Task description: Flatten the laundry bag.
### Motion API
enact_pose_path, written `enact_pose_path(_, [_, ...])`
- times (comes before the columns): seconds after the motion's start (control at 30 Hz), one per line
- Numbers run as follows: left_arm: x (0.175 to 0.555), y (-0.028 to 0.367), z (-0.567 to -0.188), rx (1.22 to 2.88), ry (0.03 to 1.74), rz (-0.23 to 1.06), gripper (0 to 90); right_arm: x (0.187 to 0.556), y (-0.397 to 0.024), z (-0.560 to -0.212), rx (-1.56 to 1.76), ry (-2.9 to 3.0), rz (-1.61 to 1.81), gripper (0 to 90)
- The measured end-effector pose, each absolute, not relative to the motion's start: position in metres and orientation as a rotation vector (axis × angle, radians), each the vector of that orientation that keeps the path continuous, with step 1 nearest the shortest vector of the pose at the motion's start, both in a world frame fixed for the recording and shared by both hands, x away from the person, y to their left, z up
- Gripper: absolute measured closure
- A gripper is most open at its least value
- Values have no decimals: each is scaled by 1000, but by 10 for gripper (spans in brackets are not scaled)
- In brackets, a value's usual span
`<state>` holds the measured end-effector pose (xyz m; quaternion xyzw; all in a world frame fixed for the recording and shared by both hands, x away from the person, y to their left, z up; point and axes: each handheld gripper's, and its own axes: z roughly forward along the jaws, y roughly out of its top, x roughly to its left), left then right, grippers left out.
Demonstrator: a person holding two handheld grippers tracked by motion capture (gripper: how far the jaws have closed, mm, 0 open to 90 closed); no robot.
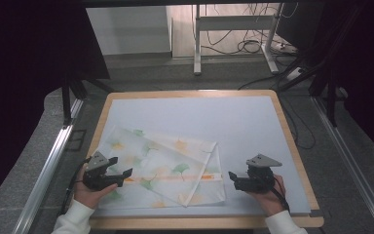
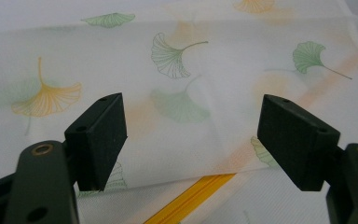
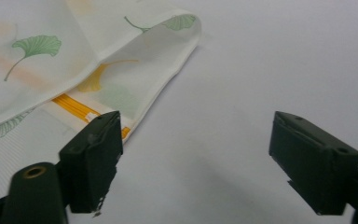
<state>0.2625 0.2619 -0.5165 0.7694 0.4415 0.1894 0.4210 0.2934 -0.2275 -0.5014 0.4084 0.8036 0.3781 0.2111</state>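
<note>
A thin white cloth printed with green and orange ginkgo leaves lies folded on the pale mat, an orange stripe running across it. My left gripper hovers over the cloth's left part, jaws wide apart with nothing between them; in the left gripper view the cloth and its stripe lie below the gripper. My right gripper sits just right of the cloth's right edge, open and empty. In the right gripper view the folded edge lies ahead to the left of the gripper.
The cloth rests on a pale mat covering a wooden-rimmed table. Metal rails run along both sides of the table. Beyond the far edge stand a desk frame and floor cables.
</note>
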Motion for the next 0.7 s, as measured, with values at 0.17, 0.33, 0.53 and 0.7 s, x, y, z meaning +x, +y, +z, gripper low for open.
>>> enact_pose_path(0.17, [263, 260, -518, 1939, 1106, 470, 239, 292, -228, -500, 1140, 2238, 1065, 249])
enact_pose_path(0.33, [263, 260, -518, 1938, 1110, 470, 239, 291, -226, -500, 1117, 2253, 1084, 278])
enact_pose_path(0.53, [264, 260, -519, 1947, 1111, 466, 239, 291, -223, -500, 1098, 2277, 1080, 286])
enact_pose_path(0.7, [264, 260, -519, 1951, 1112, 462, 239, 291, -224, -500, 1107, 2278, 1078, 287])
